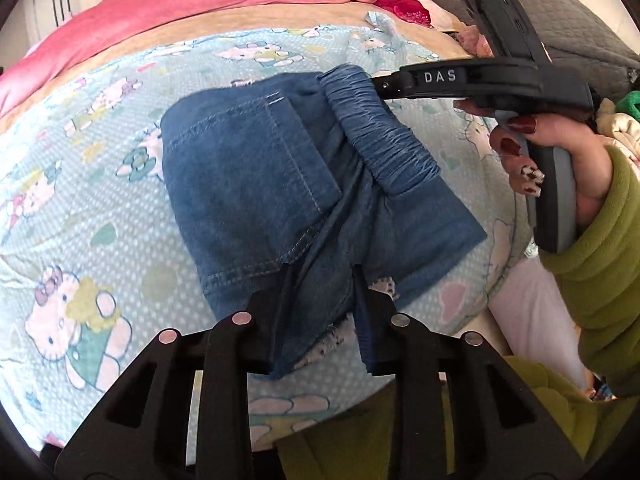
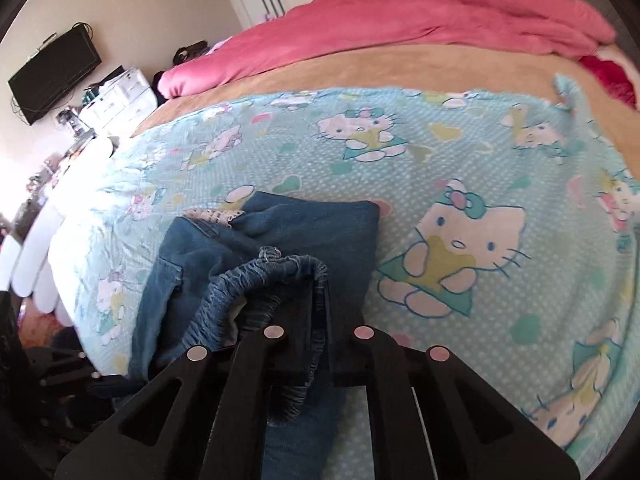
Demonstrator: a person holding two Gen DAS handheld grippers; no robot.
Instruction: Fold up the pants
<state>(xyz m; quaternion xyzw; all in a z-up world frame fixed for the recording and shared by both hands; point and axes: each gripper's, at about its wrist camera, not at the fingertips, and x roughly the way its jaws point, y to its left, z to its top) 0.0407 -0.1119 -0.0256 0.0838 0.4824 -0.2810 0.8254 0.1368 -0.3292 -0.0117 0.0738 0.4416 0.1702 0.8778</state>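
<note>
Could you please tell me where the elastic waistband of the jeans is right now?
The elastic waistband lies on the folded jeans, pinched by the right gripper; in the left wrist view it sits upper right, beside the back pocket.

Bright daylight; soft shadows; fisheye-bent, dark-vignetted edges; slight blur.

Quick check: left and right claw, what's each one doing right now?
Left claw: shut on the jeans, at a folded edge.
Right claw: shut on the jeans' elastic waistband.

Sunlit bedroom, wall-mounted television (image 2: 54,76)
</note>
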